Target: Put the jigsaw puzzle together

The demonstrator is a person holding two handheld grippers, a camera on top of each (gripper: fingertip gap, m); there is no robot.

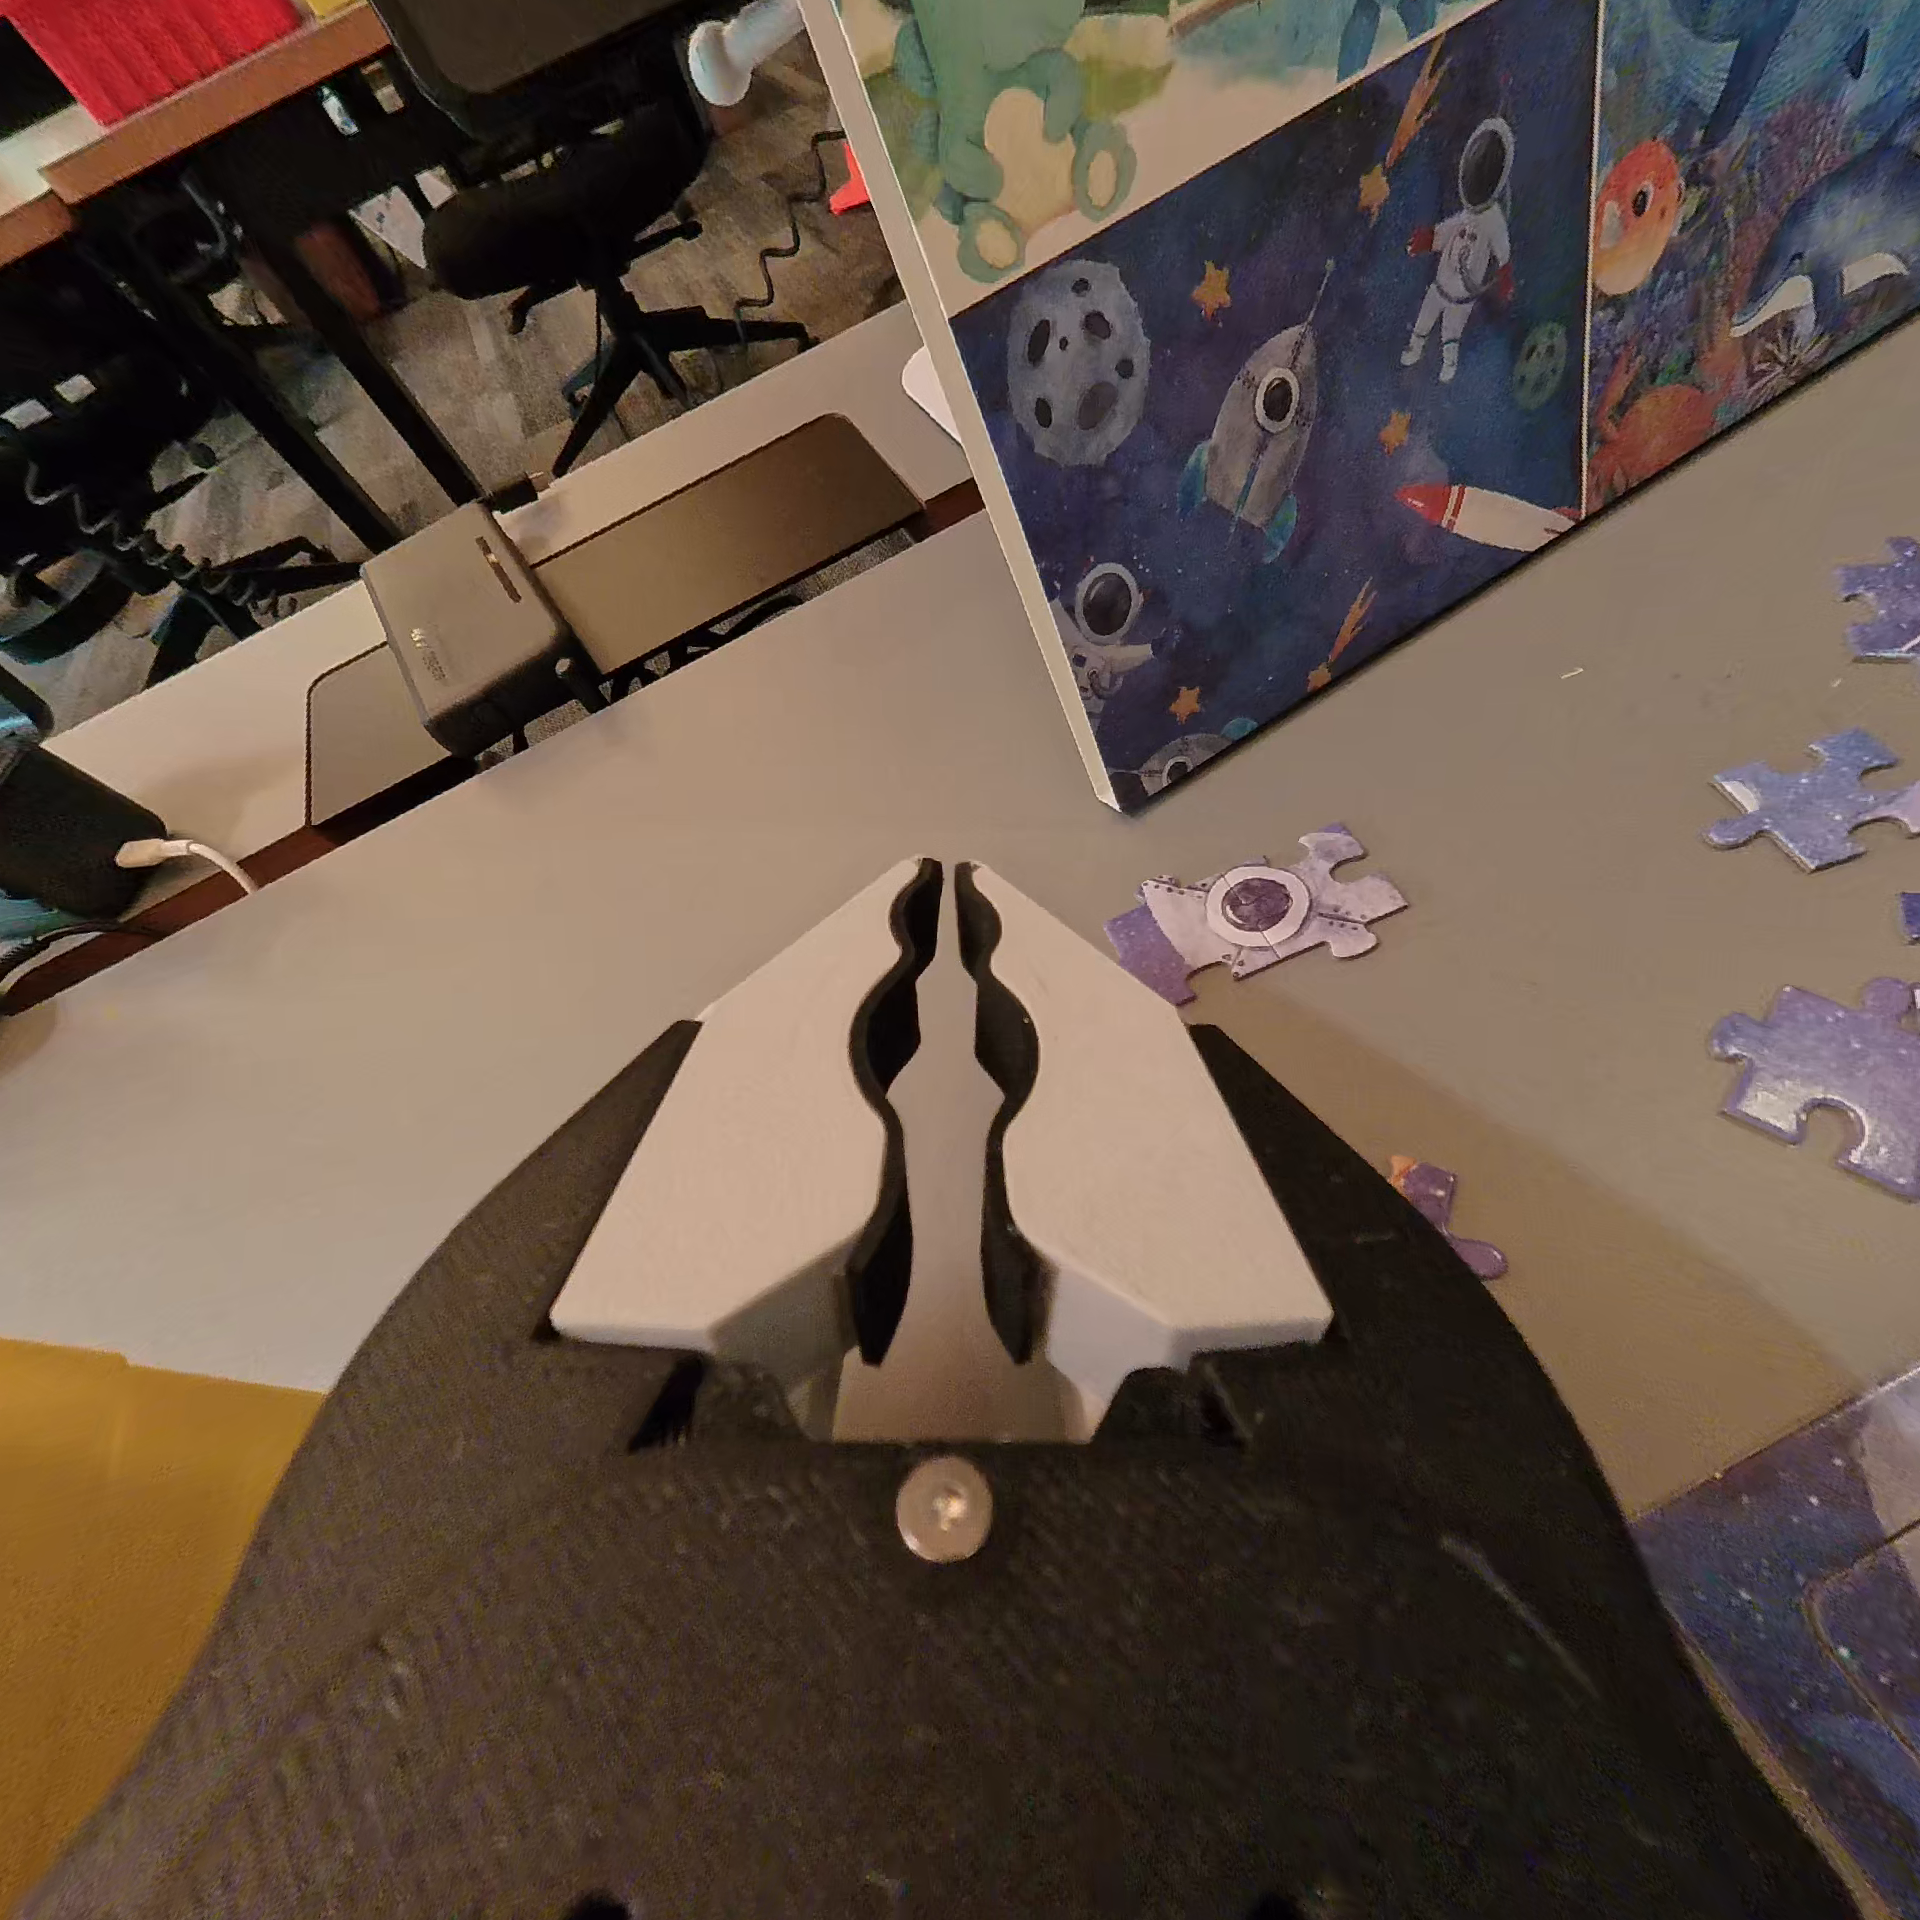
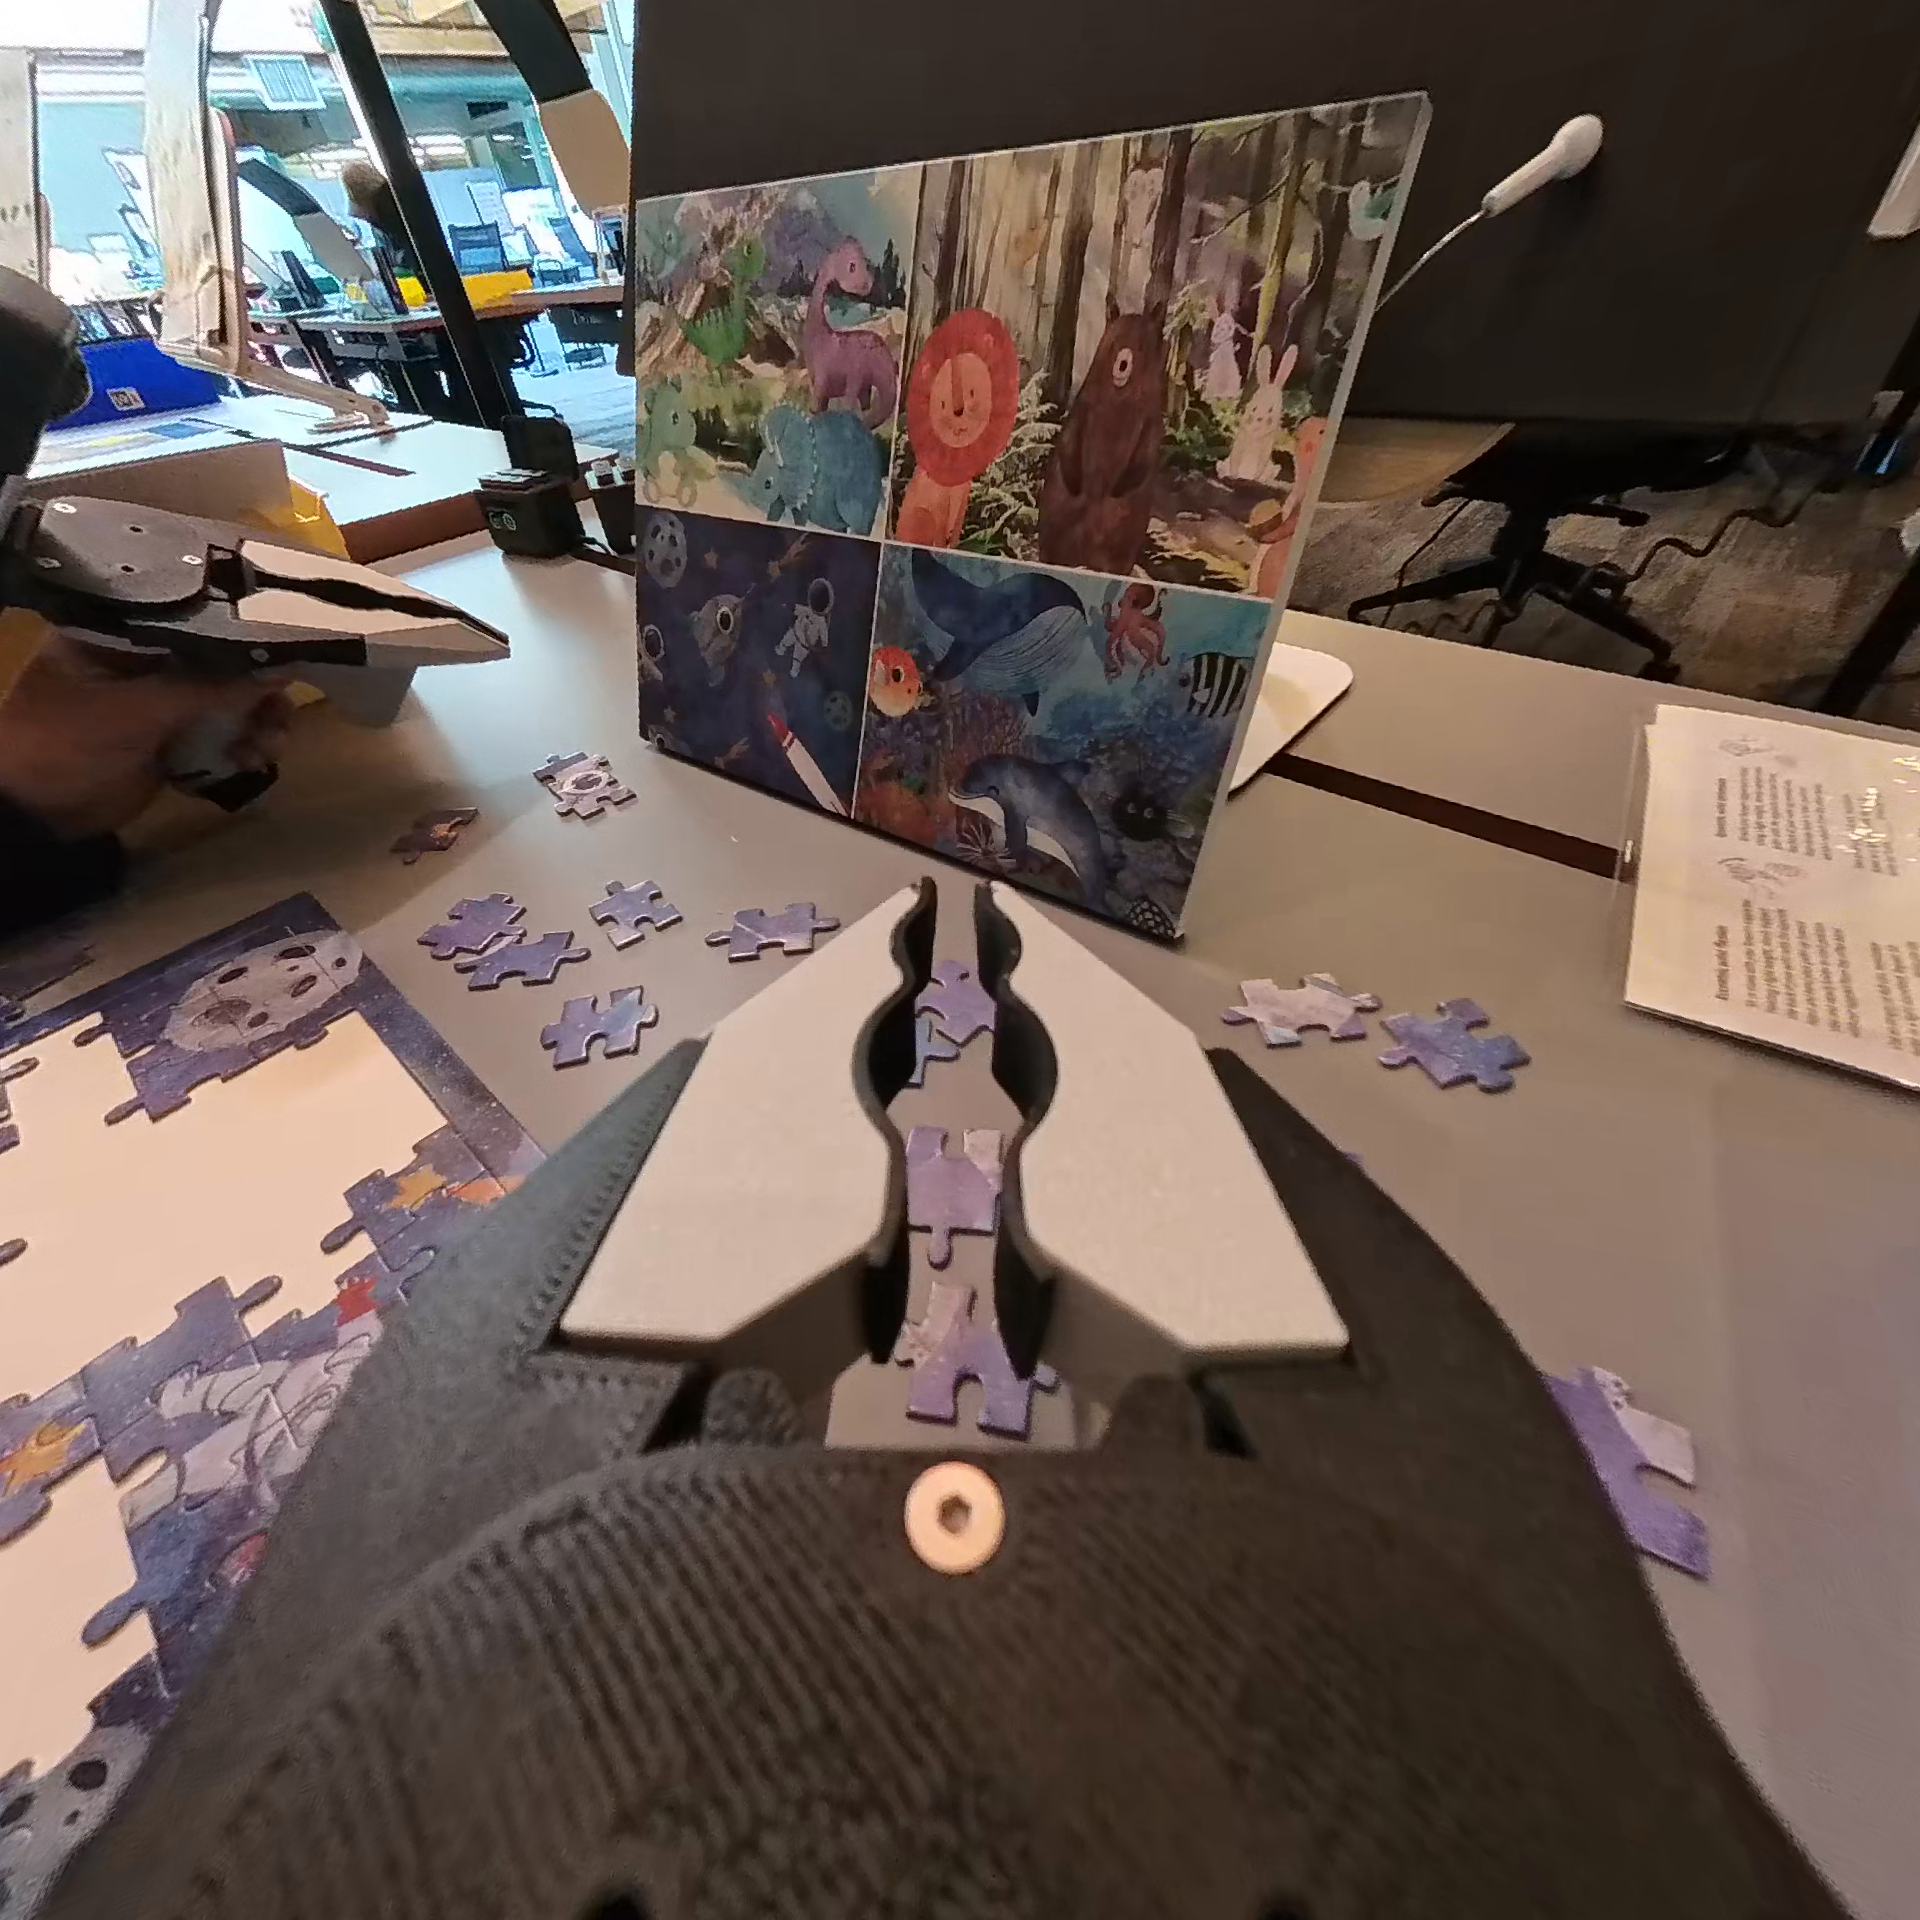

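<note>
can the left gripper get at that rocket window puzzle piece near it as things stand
Probably yes. The rocket window piece lies flat on bare grey table just right of the left gripper, with nothing between them, but its jaws are nearly closed.

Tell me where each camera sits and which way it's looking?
Left wrist view: rides on the left tongs, looking along them over the grey table toward the picture board's edge; the fingers nearly meet, nothing between.
Right wrist view: rides on the right tongs, facing the board head-on above loose pieces; the left tongs and a hand show at left.
Shared: board, table, rocket-window piece.
</note>
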